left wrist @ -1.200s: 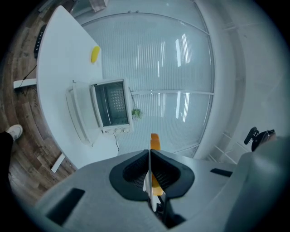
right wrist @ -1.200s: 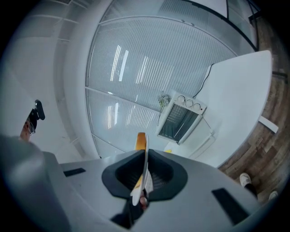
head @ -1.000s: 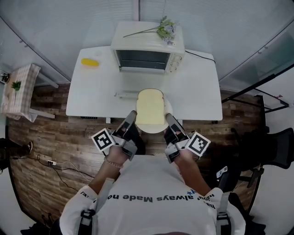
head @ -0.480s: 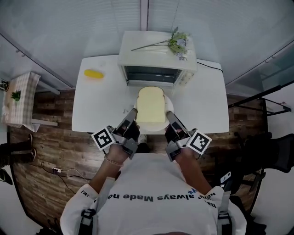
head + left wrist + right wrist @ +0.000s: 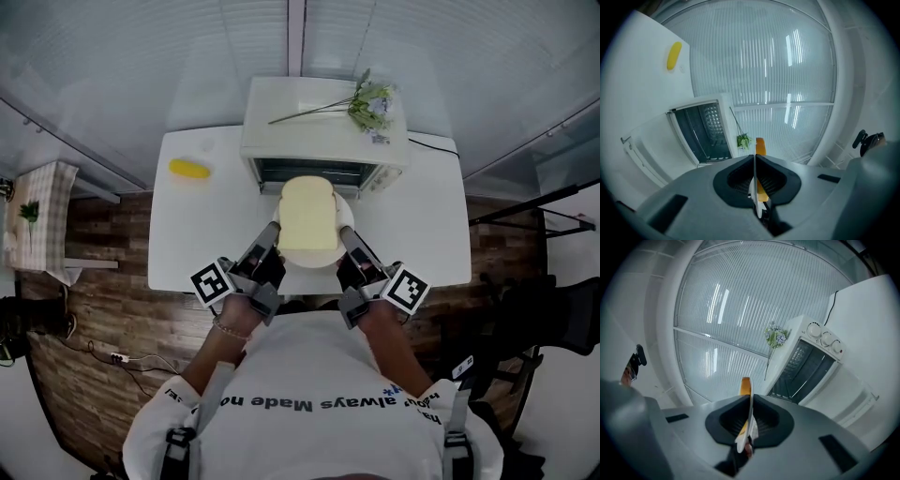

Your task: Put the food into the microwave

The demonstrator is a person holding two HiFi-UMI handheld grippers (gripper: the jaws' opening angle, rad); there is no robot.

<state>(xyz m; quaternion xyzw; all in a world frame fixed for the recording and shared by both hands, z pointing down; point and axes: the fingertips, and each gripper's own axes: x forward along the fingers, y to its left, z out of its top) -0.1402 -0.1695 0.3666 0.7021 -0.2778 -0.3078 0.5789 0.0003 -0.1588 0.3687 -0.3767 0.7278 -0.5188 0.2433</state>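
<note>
A slice of toast (image 5: 307,214) lies on a white plate (image 5: 346,215), held in the air just in front of the cream microwave (image 5: 323,122). My left gripper (image 5: 273,236) is shut on the plate's left rim and my right gripper (image 5: 345,238) on its right rim. In the left gripper view the plate (image 5: 754,186) shows edge-on between the jaws, with the toast's crust (image 5: 760,146) beyond it, and the microwave's dark cavity (image 5: 701,133) stands open. The right gripper view shows the same: the plate edge (image 5: 749,425), the crust (image 5: 746,385) and the open microwave (image 5: 806,366).
The microwave stands at the back of a white table (image 5: 202,234), its door (image 5: 644,147) folded down towards me. A flower sprig (image 5: 361,98) lies on its top. A yellow item (image 5: 188,169) sits at the table's back left. Wooden floor surrounds the table.
Both grippers have carried the plate with the toast forward over the table, from near its front edge to just in front of the microwave's opening. Their grip is unchanged.
</note>
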